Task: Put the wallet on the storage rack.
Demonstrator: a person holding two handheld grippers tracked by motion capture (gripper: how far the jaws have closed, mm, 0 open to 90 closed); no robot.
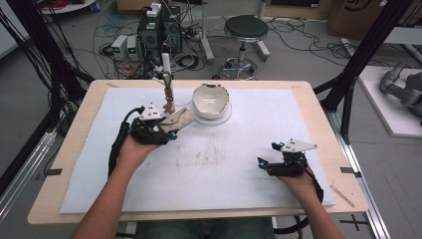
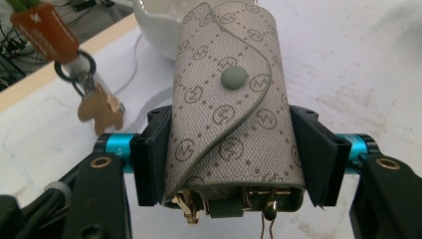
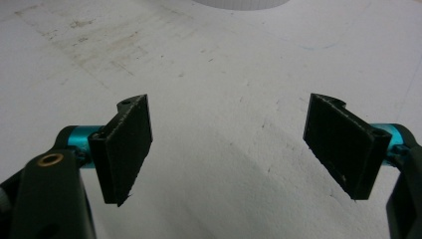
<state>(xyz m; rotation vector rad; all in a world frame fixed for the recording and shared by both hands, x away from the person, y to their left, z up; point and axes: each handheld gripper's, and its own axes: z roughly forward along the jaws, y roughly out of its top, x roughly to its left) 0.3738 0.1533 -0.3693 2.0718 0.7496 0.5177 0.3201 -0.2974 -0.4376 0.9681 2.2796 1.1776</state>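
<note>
The little grey key pouch (image 2: 229,114) was held off the white mat (image 1: 249,149) by the left gripper (image 1: 166,130), near the far left part of the table (image 1: 74,119), just beside the white bowl (image 1: 211,102). The two black jaws were pressed on the pouch's two sides, so it was squeezed tight between them. The right gripper (image 1: 271,163) was kept low over the mat near the right edge, with its jaws spread wide and nothing held in them.

The step in hand looked like lifting the pouch and carrying it, perhaps to the bowl. To do it well, the squeeze should be kept the same, and the pouch should be moved slowly and kept level. The pouch was soft, so a harder squeeze could bend it. The stand with the hanging keyring (image 2: 99,112) was close by on the left and should not be bumped.

The pouch was made of woven cloth with small round marks printed all over it. Its flap was curved and was shut with a round grey snap button (image 2: 234,78). Small gold hooks (image 2: 189,211) could be seen at its open end. The bowl was smooth and shiny, with a jagged rim like a cracked eggshell. The mat was flat and a bit stained in the middle.
</note>
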